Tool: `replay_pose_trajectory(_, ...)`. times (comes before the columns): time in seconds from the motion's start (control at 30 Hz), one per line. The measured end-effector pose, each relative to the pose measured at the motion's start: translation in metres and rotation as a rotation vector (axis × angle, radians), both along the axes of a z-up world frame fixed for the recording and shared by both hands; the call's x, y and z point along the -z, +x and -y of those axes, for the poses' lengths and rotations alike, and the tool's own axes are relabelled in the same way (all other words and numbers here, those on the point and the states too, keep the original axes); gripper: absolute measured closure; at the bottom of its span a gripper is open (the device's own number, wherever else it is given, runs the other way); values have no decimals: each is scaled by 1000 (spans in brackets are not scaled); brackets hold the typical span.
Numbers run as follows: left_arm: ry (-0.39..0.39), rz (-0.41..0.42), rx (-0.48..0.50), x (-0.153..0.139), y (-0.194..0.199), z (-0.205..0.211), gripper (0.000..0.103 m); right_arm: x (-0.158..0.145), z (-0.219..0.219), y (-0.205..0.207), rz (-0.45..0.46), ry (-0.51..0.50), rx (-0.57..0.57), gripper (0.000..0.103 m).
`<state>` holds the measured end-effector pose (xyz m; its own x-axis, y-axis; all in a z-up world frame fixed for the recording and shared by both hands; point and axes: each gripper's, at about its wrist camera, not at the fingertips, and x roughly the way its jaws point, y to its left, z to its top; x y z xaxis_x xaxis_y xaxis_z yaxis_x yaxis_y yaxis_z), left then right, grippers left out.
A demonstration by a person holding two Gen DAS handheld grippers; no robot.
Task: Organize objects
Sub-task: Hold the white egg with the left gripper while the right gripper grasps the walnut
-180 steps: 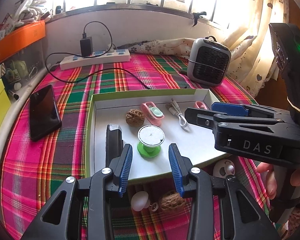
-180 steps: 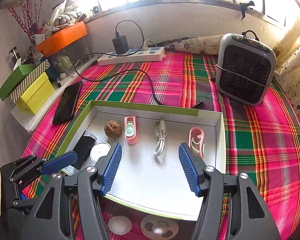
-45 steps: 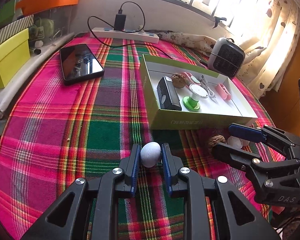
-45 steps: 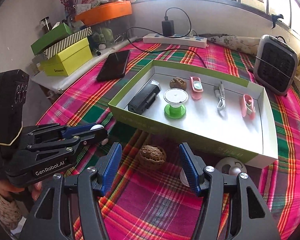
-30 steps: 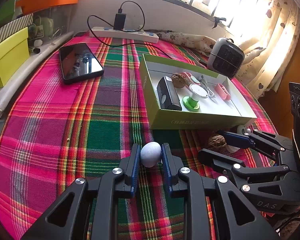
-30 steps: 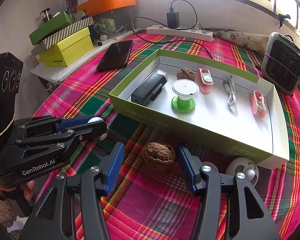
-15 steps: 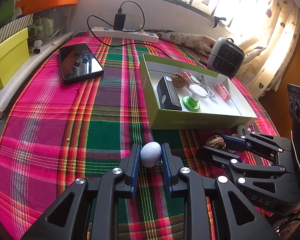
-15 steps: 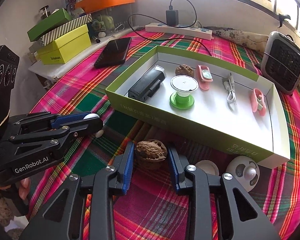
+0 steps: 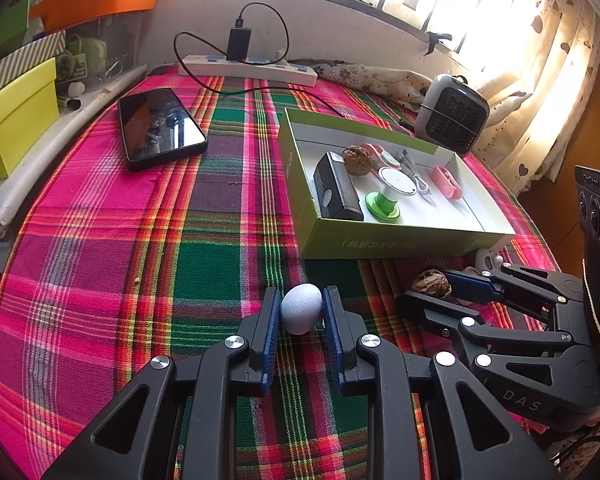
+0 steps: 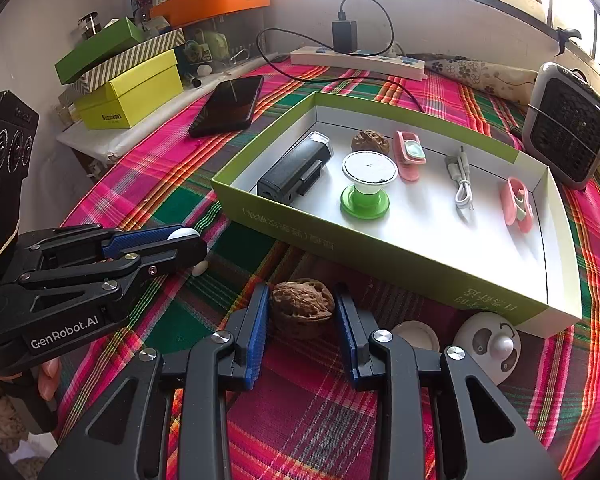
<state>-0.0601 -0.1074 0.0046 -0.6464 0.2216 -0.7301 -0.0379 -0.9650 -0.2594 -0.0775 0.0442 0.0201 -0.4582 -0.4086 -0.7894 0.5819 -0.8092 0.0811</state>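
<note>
The left gripper (image 9: 301, 312) clenches a pale egg (image 9: 301, 308); the right gripper (image 10: 302, 312) grips a walnut (image 10: 302, 307) just before the green box (image 10: 380, 252). Lift both straight, clearing the wall.

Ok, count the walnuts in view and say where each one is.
2. One walnut lies in the green box, beside the pink case. The other walnut is on the tablecloth before the box, clamped in the right gripper. None seems hidden.
</note>
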Motion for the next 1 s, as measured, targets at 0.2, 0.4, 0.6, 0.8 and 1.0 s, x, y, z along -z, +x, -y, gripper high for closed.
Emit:
replay_pose_trajectory(0.2,-10,-1,1,-1,0,-1,83,0,1,-1,6,-9,-5,71)
replay_pose_trajectory(0.4,-15,-4,6,-1,0,-2,83,-2,0,-1,7,-22,-7,71)
replay_pose_trajectory(0.6,-31,-23,8,-10,0,-4,83,-8,-6,-2,-2,-44,-7,71)
replay_pose_trajectory(0.8,-50,-42,7,-18,2,-7,83,-15,-8,-2,-13,-62,-16,71)
replay_pose_trajectory(1.0,-58,-55,11,-24,3,-9,83,-21,-10,-3,-28,-72,-15,71)
